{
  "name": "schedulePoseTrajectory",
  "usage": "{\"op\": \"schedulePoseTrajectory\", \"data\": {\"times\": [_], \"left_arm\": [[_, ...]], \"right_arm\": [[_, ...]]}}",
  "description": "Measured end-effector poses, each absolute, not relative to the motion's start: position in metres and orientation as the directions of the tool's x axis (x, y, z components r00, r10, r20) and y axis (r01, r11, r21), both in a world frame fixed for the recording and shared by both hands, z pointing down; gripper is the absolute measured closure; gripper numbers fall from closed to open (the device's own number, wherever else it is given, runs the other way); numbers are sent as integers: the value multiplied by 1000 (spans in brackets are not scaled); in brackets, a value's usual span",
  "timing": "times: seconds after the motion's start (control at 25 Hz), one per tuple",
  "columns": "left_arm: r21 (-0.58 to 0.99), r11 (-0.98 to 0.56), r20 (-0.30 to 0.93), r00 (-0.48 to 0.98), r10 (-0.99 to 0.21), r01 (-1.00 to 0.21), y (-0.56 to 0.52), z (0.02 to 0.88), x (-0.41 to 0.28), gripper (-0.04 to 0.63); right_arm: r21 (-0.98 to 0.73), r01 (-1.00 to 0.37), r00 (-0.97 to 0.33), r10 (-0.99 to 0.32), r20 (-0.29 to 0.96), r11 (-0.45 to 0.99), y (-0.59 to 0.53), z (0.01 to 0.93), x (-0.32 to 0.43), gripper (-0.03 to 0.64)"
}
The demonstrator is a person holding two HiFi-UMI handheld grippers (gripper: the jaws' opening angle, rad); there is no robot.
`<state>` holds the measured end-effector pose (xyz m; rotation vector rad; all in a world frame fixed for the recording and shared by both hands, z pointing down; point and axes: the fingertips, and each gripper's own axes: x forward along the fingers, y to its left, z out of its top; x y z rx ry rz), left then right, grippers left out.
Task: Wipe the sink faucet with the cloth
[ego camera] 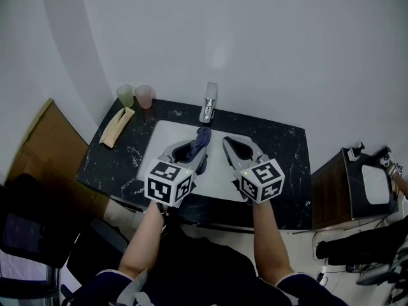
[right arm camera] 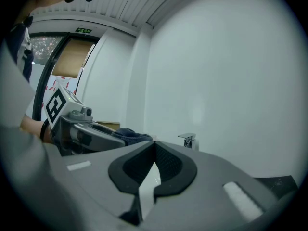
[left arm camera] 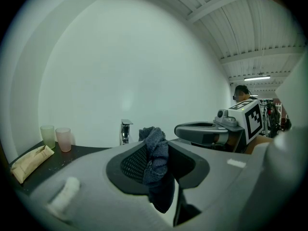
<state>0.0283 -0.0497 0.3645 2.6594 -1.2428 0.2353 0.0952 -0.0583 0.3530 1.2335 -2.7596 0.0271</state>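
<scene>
The left gripper (ego camera: 193, 148) pinches the dark blue knitted cloth (left arm camera: 156, 150) by a narrow fold, just short of the upright chrome sink faucet (ego camera: 208, 102). If it is rubbed hard against the faucet, the cloth could slip free into the white sink (ego camera: 167, 132). The right gripper (right arm camera: 154, 153), pressed together and empty, hangs short of the faucet too
</scene>
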Motion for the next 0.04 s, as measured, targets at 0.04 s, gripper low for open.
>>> {"op": "schedulePoseTrajectory", "data": {"times": [0.04], "left_arm": [[111, -628, 227, 635, -739, -770, -50, 364, 29, 485]], "right_arm": [[31, -744, -661, -741, 115, 668, -58, 353, 96, 612]]}}
